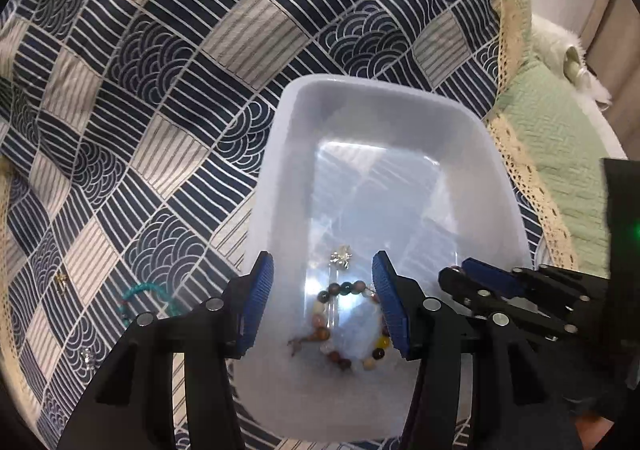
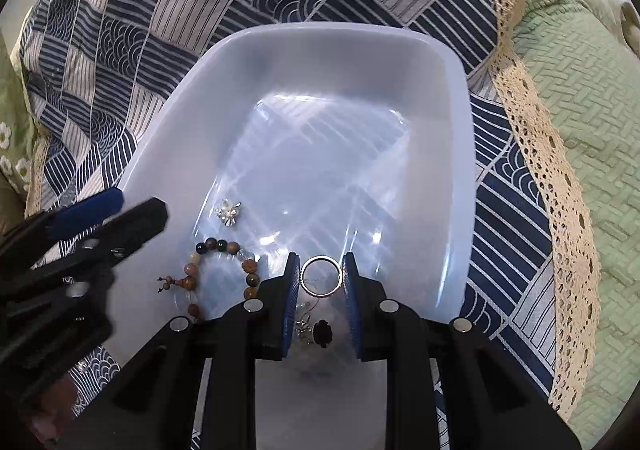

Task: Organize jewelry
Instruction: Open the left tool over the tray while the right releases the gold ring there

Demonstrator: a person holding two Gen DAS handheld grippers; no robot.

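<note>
A translucent white tub (image 1: pixel 400 109) (image 2: pixel 360 49) sits on a patchwork cloth. Inside lie a multicoloured bead bracelet (image 1: pixel 352 292) (image 2: pixel 218 248), a small silver flower ornament (image 1: pixel 341 257) (image 2: pixel 228 213) and a dark flower piece with small silver bits (image 2: pixel 322 333). My right gripper (image 2: pixel 321 276) is shut on a silver ring (image 2: pixel 321 276), held over the tub's near end. My left gripper (image 1: pixel 323 304) is open and empty above the bracelet; it shows at the left edge of the right wrist view (image 2: pixel 108 217). The right gripper shows at the right of the left wrist view (image 1: pixel 476 274).
A turquoise bead bracelet (image 1: pixel 148 290), a small gold piece (image 1: pixel 61 282) and a small silver piece (image 1: pixel 87 357) lie on the blue-and-white patchwork cloth (image 1: pixel 160 89) left of the tub. A green quilt (image 2: pixel 580 129) with a lace border lies to the right.
</note>
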